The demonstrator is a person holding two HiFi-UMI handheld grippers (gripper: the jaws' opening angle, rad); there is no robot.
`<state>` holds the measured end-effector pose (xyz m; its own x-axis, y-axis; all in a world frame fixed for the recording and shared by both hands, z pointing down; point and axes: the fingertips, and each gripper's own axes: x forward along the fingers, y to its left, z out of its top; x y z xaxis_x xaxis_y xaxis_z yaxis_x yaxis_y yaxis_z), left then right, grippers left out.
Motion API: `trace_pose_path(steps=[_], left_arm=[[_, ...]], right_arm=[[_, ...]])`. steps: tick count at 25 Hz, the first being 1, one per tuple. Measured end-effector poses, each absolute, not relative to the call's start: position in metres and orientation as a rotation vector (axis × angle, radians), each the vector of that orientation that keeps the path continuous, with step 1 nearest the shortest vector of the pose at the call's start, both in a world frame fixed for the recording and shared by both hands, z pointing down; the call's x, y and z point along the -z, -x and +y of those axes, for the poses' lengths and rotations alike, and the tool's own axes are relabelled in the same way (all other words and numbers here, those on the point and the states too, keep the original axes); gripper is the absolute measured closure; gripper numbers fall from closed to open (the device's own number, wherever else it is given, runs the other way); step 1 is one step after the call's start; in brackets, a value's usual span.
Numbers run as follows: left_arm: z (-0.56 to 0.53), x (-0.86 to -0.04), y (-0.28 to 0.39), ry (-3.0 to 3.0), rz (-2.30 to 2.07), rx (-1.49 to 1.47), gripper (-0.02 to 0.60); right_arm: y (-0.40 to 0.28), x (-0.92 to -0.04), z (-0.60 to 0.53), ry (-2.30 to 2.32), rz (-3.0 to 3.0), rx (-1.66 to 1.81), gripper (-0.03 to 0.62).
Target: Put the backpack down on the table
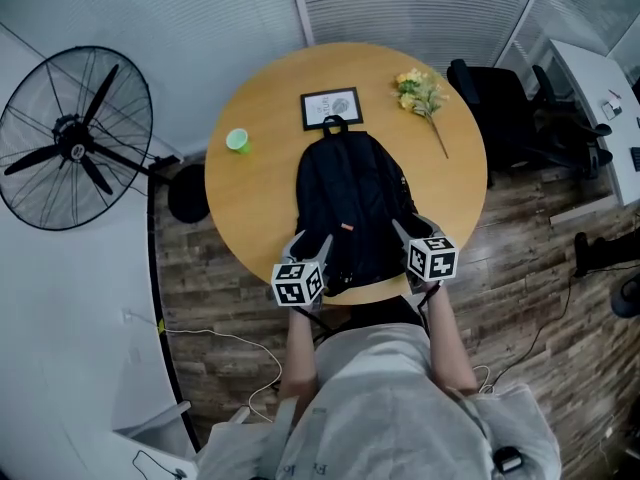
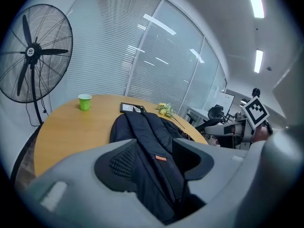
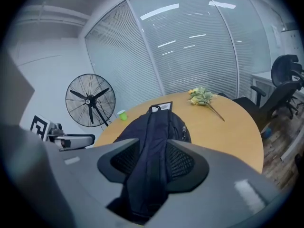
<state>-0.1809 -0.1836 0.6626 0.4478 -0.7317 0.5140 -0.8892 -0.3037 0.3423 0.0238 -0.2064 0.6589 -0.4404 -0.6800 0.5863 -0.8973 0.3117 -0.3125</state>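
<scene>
**Head view: the backpack lies on the table**

We see the black backpack (image 1: 350, 208) lying flat on the round wooden table (image 1: 250, 198). Its bottom end is at the edge near us. Our left gripper (image 1: 312, 246) and right gripper (image 1: 412, 230) sit at the bag's two near corners. In the left gripper view the jaws are wide apart, and a dark strap (image 2: 156, 160) lies loose between them. In the right gripper view the jaws are wide apart too, and a second strap (image 3: 149, 160) hangs through the gap, not squeezed. Just behind the bag is a small picture frame (image 1: 331, 107). A green cup (image 1: 237, 140) is on the left and yellow flowers (image 1: 420, 93) are on the right. A big fan (image 1: 75, 138) stands off the table.
</scene>
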Motion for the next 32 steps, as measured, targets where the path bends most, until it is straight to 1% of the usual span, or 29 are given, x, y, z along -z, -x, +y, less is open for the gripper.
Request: trace_pose_path(steps=[5,10,14,16,22,26,32], left_arm=[[-0.1829,-0.6646,0.1809,-2.115,-1.344,-0.34,0.342],[-0.1841,-0.6647,0.1834,-2.115,-1.352,-0.34,0.371],[-0.1841,-0.6634,0.1839,-2.118,-1.356,-0.339,0.405],[-0.1834,-0.663,0.1853,-2.118,-1.359,-0.334,0.434],[-0.1842,-0.6638,0.1879,-2.107,-1.378,-0.315,0.515],[-0.1839,-0.6631,0.1892,-2.101,-1.391,-0.309,0.568],[-0.1835,-0.6671,0.1893,-2.096,-1.388,-0.329,0.575]], right_arm=[[-0.0216,-0.6608,-0.2054,-1.399,-2.234,-0.865,0.433],[-0.0191,-0.6626,-0.2043,-1.385,-2.227,-0.858,0.445],[-0.0193,-0.6625,-0.2043,-1.394,-2.219,-0.859,0.473],[-0.0176,-0.6626,-0.2032,-1.394,-2.224,-0.862,0.486],[-0.0152,-0.6633,-0.2001,-1.39,-2.236,-0.87,0.563],[-0.0173,-0.6634,-0.1988,-1.396,-2.232,-0.873,0.592],[-0.0162,-0.6664,-0.1979,-1.38,-2.227,-0.877,0.592]])
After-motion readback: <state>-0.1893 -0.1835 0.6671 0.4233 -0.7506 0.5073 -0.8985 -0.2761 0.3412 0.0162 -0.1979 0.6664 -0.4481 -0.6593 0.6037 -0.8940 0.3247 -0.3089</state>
